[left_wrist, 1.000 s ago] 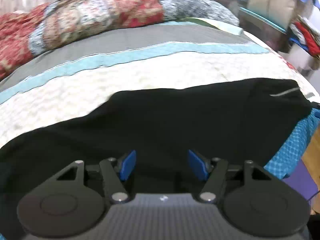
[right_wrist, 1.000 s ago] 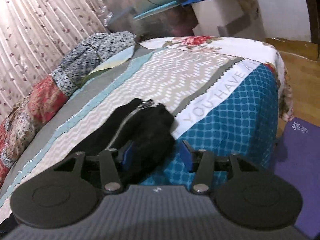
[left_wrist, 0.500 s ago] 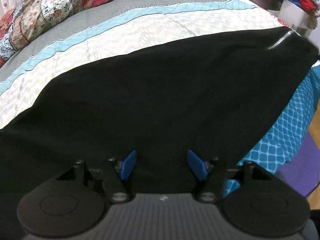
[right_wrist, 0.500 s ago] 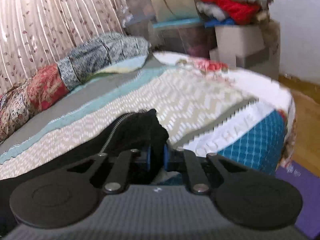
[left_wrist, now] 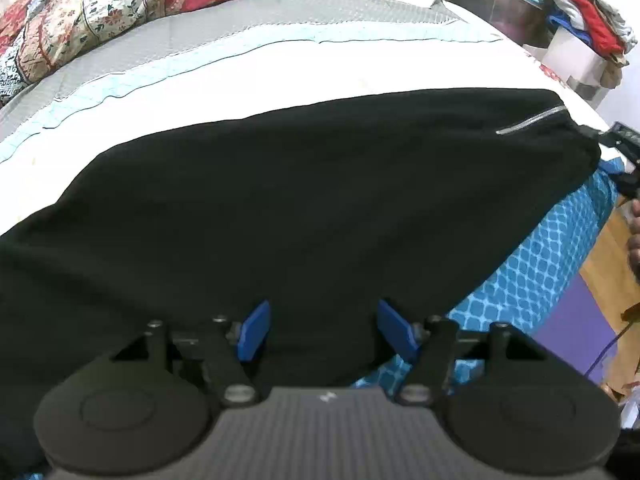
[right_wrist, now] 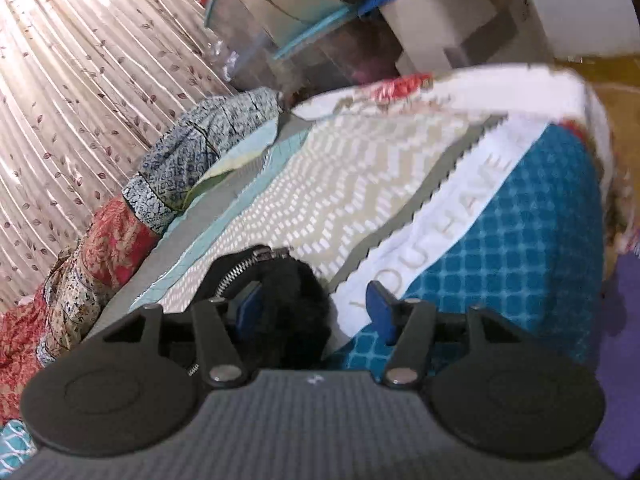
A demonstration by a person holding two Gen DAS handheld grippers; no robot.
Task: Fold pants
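Black pants [left_wrist: 300, 208] lie spread across the bed, with a silver zipper [left_wrist: 530, 119] near their far right end. My left gripper [left_wrist: 322, 326] is open, its blue pads on either side of the pants' near edge. In the right wrist view the pants' zippered end [right_wrist: 296, 304] lies bunched between the open jaws of my right gripper [right_wrist: 314, 306]. The right gripper also shows at the right edge of the left wrist view [left_wrist: 620, 152], beside that end of the pants.
The bed has a striped quilt [left_wrist: 280, 52] with a blue patterned edge [right_wrist: 500, 248]. Rolled floral bedding [left_wrist: 120, 12] lies along the far side. Curtains [right_wrist: 80, 80] hang behind. Piled boxes and clothes [right_wrist: 380, 12] stand past the bed's end. A purple mat [left_wrist: 568, 332] lies on the wood floor.
My right gripper was shut on the pants' end half a second ago and has now opened. The left gripper has moved lower and closer over the pants and stays open.
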